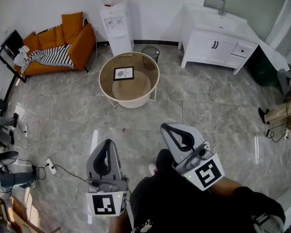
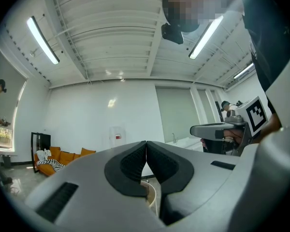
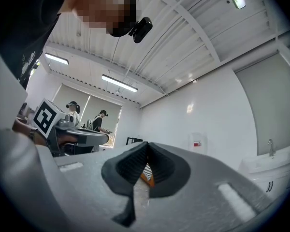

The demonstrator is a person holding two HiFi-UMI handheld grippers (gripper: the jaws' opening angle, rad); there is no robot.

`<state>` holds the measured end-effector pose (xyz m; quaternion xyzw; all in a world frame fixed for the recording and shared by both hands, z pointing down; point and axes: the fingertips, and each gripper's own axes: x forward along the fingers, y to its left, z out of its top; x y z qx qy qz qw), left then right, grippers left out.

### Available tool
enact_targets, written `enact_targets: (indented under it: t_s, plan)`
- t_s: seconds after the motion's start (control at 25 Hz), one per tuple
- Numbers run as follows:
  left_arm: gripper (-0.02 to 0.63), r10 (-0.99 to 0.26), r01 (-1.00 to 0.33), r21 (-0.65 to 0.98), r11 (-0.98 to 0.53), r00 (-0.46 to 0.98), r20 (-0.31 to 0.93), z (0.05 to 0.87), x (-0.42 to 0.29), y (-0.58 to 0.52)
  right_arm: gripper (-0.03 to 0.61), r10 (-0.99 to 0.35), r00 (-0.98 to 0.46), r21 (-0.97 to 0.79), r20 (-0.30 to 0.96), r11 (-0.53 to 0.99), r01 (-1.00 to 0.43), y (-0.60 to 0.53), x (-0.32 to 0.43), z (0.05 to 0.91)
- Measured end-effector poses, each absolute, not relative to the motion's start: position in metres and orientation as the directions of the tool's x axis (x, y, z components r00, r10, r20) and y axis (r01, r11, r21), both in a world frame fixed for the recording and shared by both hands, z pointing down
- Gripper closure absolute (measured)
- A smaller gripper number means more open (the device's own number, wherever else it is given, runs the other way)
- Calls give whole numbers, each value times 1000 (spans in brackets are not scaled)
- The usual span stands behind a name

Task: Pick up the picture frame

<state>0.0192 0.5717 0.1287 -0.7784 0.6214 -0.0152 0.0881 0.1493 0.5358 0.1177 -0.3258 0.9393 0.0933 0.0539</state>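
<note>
A small black picture frame (image 1: 123,73) lies flat on a round cream table (image 1: 152,84) in the middle of the room, far ahead of both grippers. My left gripper (image 1: 108,142) is held low at the picture's bottom left, jaws shut and empty. The right gripper (image 1: 165,127) hangs beside it to the right, also shut with nothing between its pads. In the left gripper view the shut left gripper (image 2: 146,144) points level at the far white wall, with the table rim (image 2: 154,193) just below the pads. The right gripper (image 3: 147,147) aims slightly upward.
An orange sofa (image 1: 63,45) with a striped blanket stands at the back left, a white water dispenser (image 1: 117,27) and a black bin (image 1: 151,53) behind the table, a white sink cabinet (image 1: 218,40) at the back right. Cables and a power strip (image 1: 50,166) lie on the left floor.
</note>
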Motion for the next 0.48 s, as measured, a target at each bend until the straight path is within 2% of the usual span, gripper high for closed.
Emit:
enact_targets:
  t_s: [0.48]
  plan:
    - [601,-979,-973,-135,-189,197,-53,138,9,561,580,-583,-801,125,-136,792,-598,516,139,123]
